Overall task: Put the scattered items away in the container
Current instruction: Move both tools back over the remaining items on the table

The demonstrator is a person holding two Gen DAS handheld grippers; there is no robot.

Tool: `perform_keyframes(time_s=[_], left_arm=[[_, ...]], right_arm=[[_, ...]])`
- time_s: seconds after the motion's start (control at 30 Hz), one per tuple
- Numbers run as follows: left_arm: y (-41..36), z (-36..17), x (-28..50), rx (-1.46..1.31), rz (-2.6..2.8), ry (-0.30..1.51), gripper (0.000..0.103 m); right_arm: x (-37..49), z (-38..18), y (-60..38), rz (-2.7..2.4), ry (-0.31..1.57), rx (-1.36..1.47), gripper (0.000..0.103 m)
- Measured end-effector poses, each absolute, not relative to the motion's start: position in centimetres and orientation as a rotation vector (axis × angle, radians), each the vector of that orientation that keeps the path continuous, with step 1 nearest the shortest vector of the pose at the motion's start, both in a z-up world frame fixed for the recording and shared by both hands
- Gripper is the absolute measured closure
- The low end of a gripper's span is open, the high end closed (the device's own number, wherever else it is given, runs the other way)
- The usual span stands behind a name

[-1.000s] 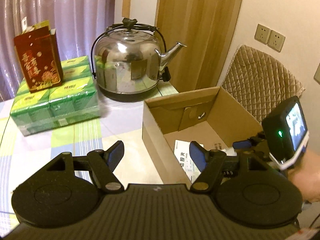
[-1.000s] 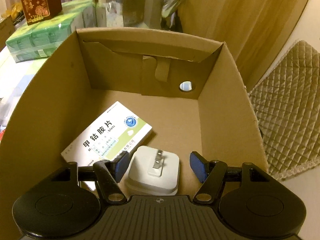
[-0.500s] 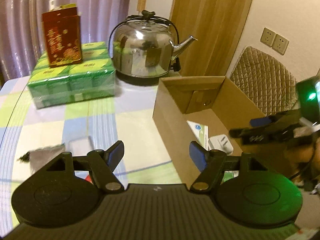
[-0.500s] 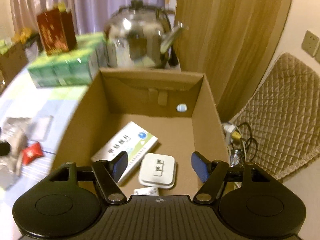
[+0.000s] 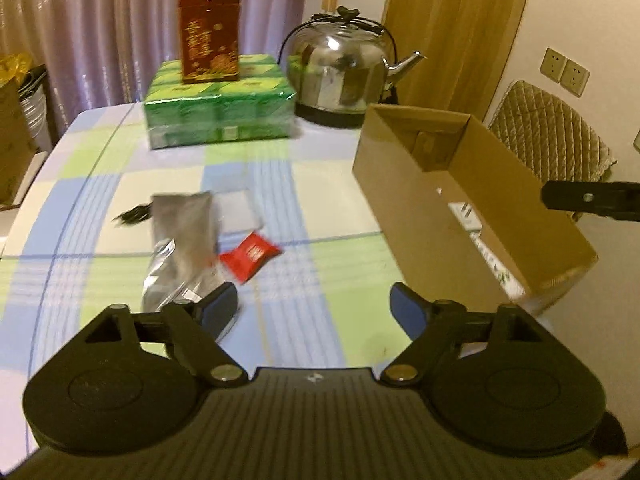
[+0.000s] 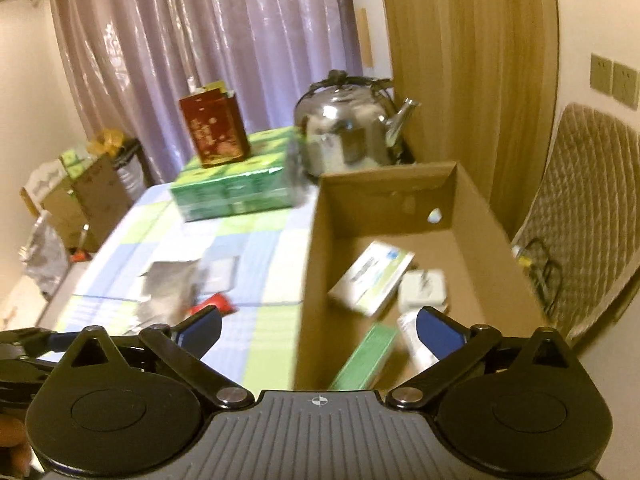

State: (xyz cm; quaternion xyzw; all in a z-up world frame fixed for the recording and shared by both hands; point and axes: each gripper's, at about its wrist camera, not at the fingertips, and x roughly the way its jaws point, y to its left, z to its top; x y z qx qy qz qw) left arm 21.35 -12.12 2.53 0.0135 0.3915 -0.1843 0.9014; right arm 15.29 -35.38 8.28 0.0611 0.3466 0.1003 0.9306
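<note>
An open cardboard box (image 5: 404,184) (image 6: 476,216) stands on the right of the checked table. Inside lie a white medicine box (image 6: 370,278), a white plug adapter (image 6: 424,290), a green box (image 6: 366,360) and a white tube (image 6: 416,340). On the cloth left of it lie a silver foil pouch (image 5: 180,236), a red sachet (image 5: 250,256), a flat pale packet (image 5: 236,212) and a black cord (image 5: 130,214). My left gripper (image 5: 312,310) hovers over the table near the pouch, jaws opening, nothing between them. My right gripper (image 6: 318,326) is above the box's near edge, jaws opening wide and empty.
A steel kettle (image 5: 344,72) and a stack of green tissue packs (image 5: 220,108) with a red carton (image 5: 210,36) on top stand at the table's back. A quilted chair (image 5: 548,136) is to the right of the box. Cardboard boxes and bags (image 6: 80,196) sit on the floor at left.
The right gripper rose out of the box, leaving the white adapter inside, and its jaws widened. The left gripper swung left from the box toward the scattered items, and its jaws widened too.
</note>
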Motion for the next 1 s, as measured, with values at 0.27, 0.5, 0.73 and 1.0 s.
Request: perform_keyframes(time_s=[0.27,0.5,0.73,1.0], left_arm=[[-7.7,2.2,16.5,0.039,-0.325,0.815,0.006],[-3.4,1.2,12.8,0.021,-0.273,0.837,0.003],[-0.4,0.8,10.6,0.017,-0.234,0.824,0.003],[1.0,0.3,9.8,-0.002,-0.216,0.826,0.003]], right_arm=[[10.4,6.6,-31.7,0.253,0.754,0.139,0.002],[7.9,4.6,-29.1,0.289,0.796,0.144,0.002],[6.9,3.0,-27.6,0.311,0.848,0.113,0.002],[6.5,2.3,-26.7,0.328,0.871,0.103,0.002]])
